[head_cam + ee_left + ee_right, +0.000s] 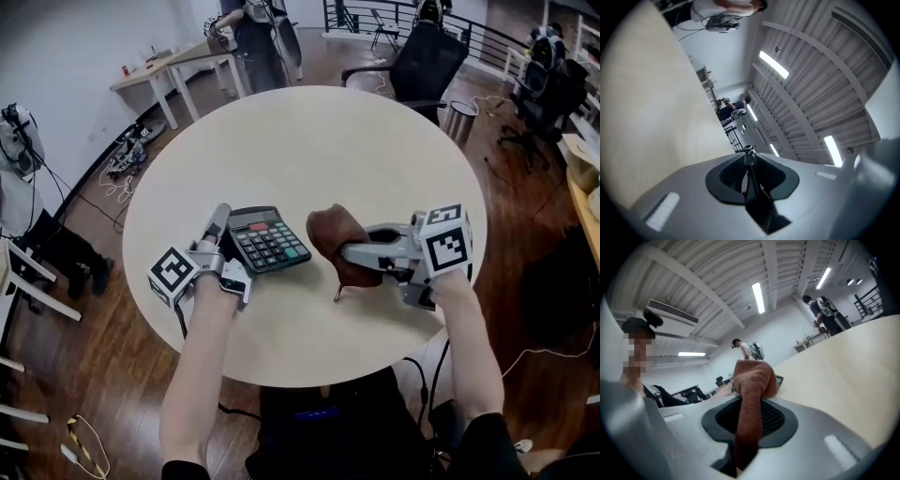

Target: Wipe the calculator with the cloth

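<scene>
My bare left forearm (pixel 199 370) reaches up and forward from the lower edge, and my left gripper (pixel 218 225) is rolled onto its side, its marker cube turned outward to the left. Its jaws are nearly together, pinching the thin edge of the calculator (pixel 270 240). My right forearm (pixel 472 352) comes in from the lower right. My right gripper (pixel 349 253) points leftward and close to level, its jaws clamped on the cloth (pixel 330 232), which bunches past the fingertips.
</scene>
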A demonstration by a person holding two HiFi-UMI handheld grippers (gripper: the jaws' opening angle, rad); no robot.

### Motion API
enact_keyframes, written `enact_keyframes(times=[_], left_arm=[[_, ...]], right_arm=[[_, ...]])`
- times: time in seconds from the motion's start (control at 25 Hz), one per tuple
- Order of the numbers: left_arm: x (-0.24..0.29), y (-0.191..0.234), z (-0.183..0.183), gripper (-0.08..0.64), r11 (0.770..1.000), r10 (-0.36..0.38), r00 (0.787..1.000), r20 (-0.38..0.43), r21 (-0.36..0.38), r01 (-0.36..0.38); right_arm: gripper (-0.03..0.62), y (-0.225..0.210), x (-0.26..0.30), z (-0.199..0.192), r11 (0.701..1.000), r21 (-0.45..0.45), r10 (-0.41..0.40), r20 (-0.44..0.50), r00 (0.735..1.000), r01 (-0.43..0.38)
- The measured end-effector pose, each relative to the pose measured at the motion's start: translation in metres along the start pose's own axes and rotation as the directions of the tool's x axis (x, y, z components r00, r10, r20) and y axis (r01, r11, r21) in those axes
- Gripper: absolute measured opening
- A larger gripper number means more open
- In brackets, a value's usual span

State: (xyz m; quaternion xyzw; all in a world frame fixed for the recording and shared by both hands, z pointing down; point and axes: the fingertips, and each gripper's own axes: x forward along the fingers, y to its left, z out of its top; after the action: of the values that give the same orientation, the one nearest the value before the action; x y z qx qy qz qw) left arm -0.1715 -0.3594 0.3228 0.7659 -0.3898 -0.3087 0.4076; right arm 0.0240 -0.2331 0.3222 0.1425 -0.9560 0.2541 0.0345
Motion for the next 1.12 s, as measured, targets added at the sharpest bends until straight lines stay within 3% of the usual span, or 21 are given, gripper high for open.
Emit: enact_keyframes(times=[0.08,0.16,0.28,0.36,0.4,0.48,0.56,0.6,0.68,0.76,0.84,0.92,1.0,1.08,1.12], left_arm=[[-0.005,-0.007,0.002,0.066,0.992,0.012,1.0,-0.014,0.128,-0.01],[-0.011,-0.015,-0.004,0.064,0.97,0.028,0.997,-0.078,0.243,-0.008],[-0.028,-0.021,-0.019,0.125,0.909,0.067,0.967,-0.245,0.415,0.042],[-0.041,-0.02,-0.028,0.183,0.856,0.105,0.921,-0.376,0.506,0.109],[-0.048,-0.018,-0.033,0.21,0.829,0.131,0.887,-0.443,0.539,0.147],[-0.061,-0.013,-0.044,0.227,0.801,0.177,0.794,-0.581,0.554,0.226],[-0.069,-0.008,-0.05,0.24,0.817,0.188,0.698,-0.691,0.504,0.279],[-0.07,-0.004,-0.048,0.241,0.833,0.181,0.664,-0.725,0.472,0.289],[-0.064,0.006,-0.039,0.248,0.86,0.174,0.623,-0.763,0.426,0.281],[-0.056,0.017,-0.035,0.264,0.912,0.173,0.588,-0.79,0.354,0.208],[-0.048,0.021,-0.044,0.265,0.958,0.143,0.532,-0.835,0.253,0.139],[-0.041,0.017,-0.06,0.264,0.969,0.109,0.449,-0.887,0.195,0.151],[-0.034,0.015,-0.078,0.238,0.964,0.115,0.374,-0.92,0.194,0.182],[-0.026,0.012,-0.093,0.16,0.955,0.128,0.337,-0.933,0.208,0.212],[-0.024,0.01,-0.098,0.113,0.959,0.119,0.337,-0.934,0.197,0.205]], right_arm=[[0.064,0.005,0.018,-0.017,0.998,-0.002,-0.059,-0.069,0.996,0.059],[0.064,0.015,0.031,-0.026,0.997,-0.023,-0.077,-0.11,0.991,0.074],[0.064,0.018,0.032,-0.031,0.992,-0.04,-0.12,-0.115,0.986,0.116],[0.064,0.017,0.028,-0.028,0.991,-0.036,-0.133,-0.081,0.988,0.131],[0.064,0.017,0.025,-0.026,0.99,-0.035,-0.136,-0.062,0.989,0.134],[0.064,0.018,0.019,-0.023,0.99,-0.037,-0.141,-0.032,0.99,0.139],[0.064,0.021,0.012,-0.021,0.989,-0.044,-0.145,-0.011,0.989,0.144],[0.064,0.023,0.008,-0.02,0.988,-0.049,-0.146,-0.001,0.989,0.145],[0.064,0.025,0.003,-0.02,0.988,-0.06,-0.143,0.02,0.989,0.144],[0.064,0.027,0.001,-0.018,0.988,-0.065,-0.139,0.044,0.989,0.142],[0.064,0.028,0.001,-0.016,0.988,-0.063,-0.139,0.066,0.988,0.143],[0.064,0.028,0.002,-0.016,0.987,-0.059,-0.142,0.077,0.987,0.147],[0.064,0.025,-0.003,-0.018,0.987,-0.058,-0.144,0.081,0.986,0.149],[0.064,0.023,-0.012,-0.018,0.987,-0.055,-0.144,0.089,0.986,0.149],[0.064,0.023,-0.015,-0.018,0.987,-0.052,-0.144,0.094,0.985,0.149]])
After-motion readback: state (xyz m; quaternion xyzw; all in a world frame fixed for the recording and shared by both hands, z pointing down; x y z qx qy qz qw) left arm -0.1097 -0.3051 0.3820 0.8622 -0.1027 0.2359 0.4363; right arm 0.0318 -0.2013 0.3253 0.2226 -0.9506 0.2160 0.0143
